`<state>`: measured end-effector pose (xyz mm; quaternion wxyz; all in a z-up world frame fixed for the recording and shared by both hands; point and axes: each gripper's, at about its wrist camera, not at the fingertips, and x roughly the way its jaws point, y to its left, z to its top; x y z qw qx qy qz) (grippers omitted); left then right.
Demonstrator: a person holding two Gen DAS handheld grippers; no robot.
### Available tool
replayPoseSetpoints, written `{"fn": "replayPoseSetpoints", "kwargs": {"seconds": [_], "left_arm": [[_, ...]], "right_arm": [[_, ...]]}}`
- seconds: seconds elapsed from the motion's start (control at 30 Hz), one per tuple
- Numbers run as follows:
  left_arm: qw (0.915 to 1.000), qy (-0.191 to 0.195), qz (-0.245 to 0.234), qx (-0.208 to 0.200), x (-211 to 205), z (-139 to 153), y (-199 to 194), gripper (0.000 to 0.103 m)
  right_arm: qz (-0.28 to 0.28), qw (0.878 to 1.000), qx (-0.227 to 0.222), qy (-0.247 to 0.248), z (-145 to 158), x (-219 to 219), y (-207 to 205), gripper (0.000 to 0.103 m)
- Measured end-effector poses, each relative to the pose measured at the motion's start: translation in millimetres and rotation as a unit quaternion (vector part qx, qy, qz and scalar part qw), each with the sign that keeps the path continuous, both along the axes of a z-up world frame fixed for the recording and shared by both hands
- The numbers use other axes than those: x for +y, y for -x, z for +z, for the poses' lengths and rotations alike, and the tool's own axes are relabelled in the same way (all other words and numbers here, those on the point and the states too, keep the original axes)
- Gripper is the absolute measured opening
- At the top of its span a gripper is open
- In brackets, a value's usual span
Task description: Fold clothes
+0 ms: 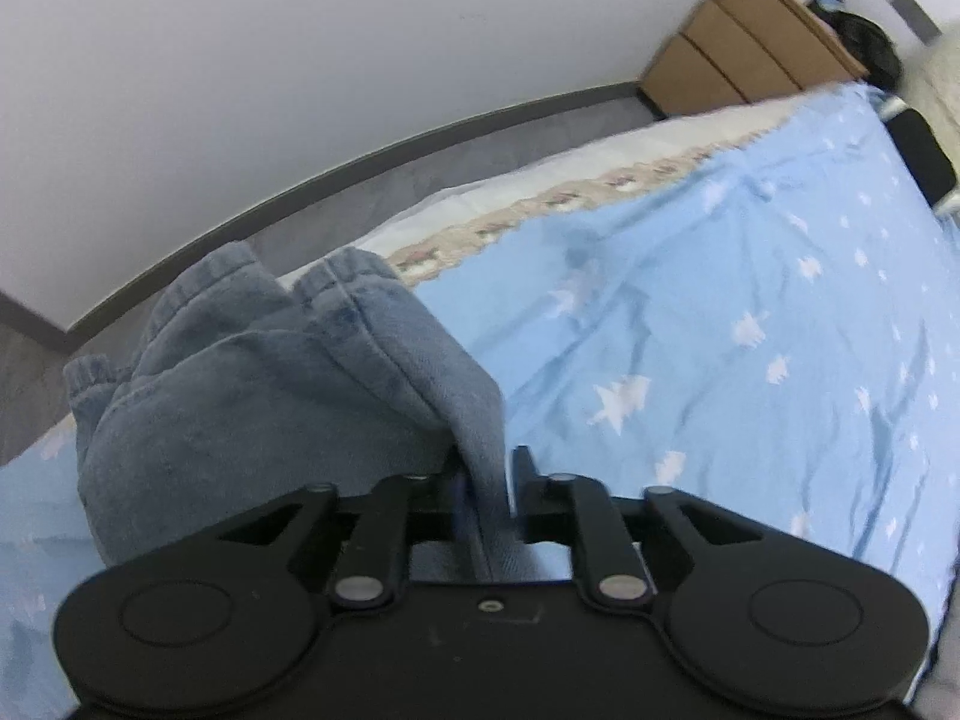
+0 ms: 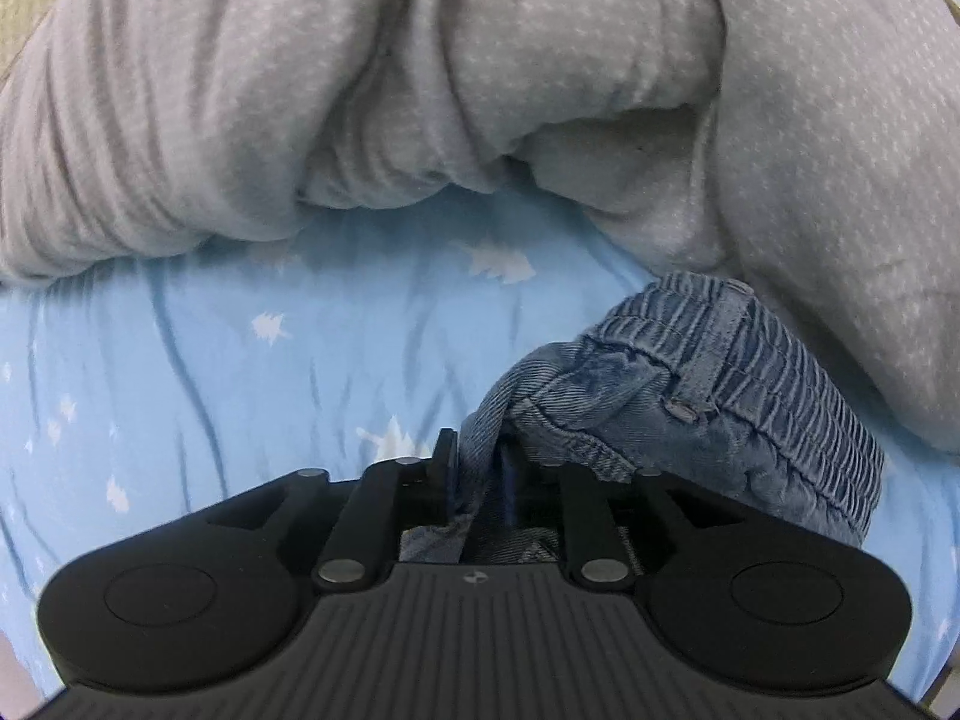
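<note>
Both tools were loaded. Left tool had its jaws pinched on a bunched edge of the denim pants; the cloth ran straight down through the gap between the fingers. Elasticated cuffs showed at the far end of the bundle in the left wrist view, so that was likely the leg end. Right tool was clamped on the same denim pants near the gathered elastic waistband, with a small buttonhole just beside the seam.

Where the garment was: over the bed, on or just above the light blue bedsheet with the white tree print. Couldn't tell from either view whether the middle of the pants rested on the sheet or hung clear. In the right wrist view the waistband end sat near a crumpled grey duvet, touching or almost touching it at the right (hard to call).

Progress, my read: early to mid. The pants were gripped at both ends and looked doubled lengthwise, leg on leg, but nothing lay flat and no tidy crease showed. Left to do: spread it on the sheet, bring cuffs to waistband, smooth, let go. No finished stack visible in either view.

Background only: white mattress edge with patterned trim, grey floor, cardboard box against the wall.
</note>
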<state>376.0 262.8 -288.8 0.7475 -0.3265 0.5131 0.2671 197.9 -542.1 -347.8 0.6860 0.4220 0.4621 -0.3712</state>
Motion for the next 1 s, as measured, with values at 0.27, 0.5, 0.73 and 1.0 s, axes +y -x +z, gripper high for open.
{"fn": "replayPoseSetpoints", "kwargs": {"seconds": [0.27, 0.5, 0.73, 1.0], "left_arm": [[0.9899, -0.01, -0.14, 0.017, -58, 22, 11, 0.039], [0.9705, 0.003, -0.239, 0.031, -137, 33, 50, 0.039], [0.9498, 0.002, -0.311, 0.037, -201, 38, 81, 0.041], [0.9198, 0.001, -0.39, 0.044, -274, 44, 116, 0.048]], "right_arm": [[0.025, 0.998, -0.057, 0.001, 30, 8, 39, 0.04], [0.07, 0.994, -0.083, 0.002, 47, 17, 70, 0.041], [0.068, 0.993, -0.094, -0.014, 43, 15, 123, 0.042], [0.022, 0.993, -0.104, -0.046, 27, 3, 175, 0.046]]}}
